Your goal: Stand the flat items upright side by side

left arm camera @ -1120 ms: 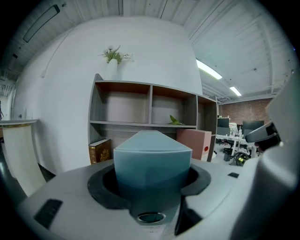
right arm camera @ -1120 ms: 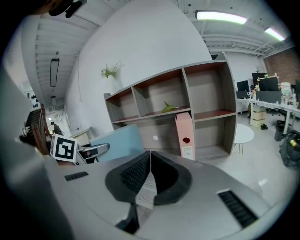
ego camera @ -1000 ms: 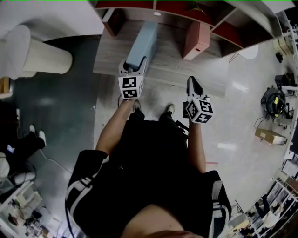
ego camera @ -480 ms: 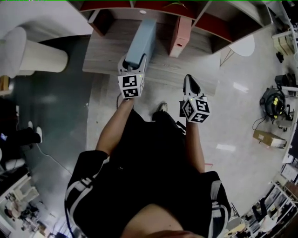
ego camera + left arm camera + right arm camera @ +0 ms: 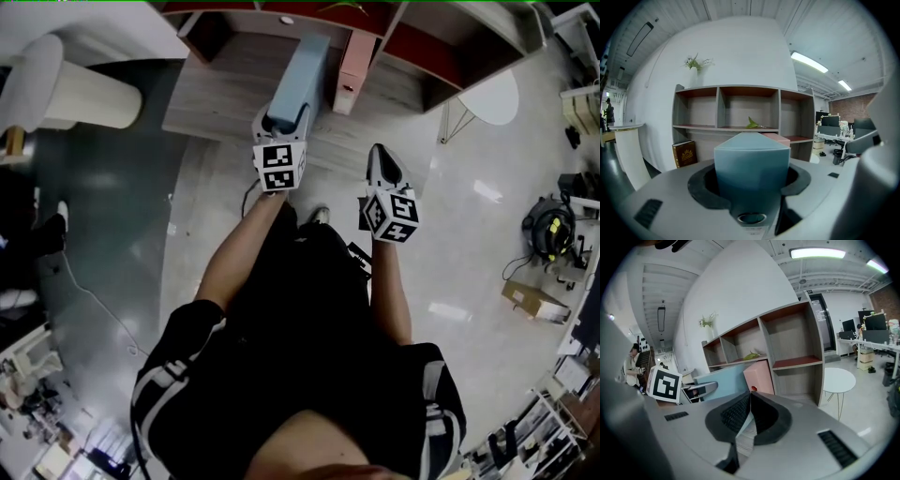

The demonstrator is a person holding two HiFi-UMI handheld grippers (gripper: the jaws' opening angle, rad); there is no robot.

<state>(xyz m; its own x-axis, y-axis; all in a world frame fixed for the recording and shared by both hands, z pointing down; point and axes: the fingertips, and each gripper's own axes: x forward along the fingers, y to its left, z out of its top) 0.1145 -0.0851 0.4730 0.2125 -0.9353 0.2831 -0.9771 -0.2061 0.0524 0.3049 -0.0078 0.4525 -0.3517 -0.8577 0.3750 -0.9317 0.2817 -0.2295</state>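
**A:** Where's the blue box?

**B:** Clamped in the left tongs, its long axis pointing ahead toward the shelf. The upright pink box stands just right of its far end.

**A:** And the right tongs?

**B:** Closed, empty, and farther back.

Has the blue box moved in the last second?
Yes. In the head view the blue box, held by the left tongs, has shifted right, closer to the standing pink box.

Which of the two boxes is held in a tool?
The blue box, gripped in the left tool; the pink box stands upright, untouched.
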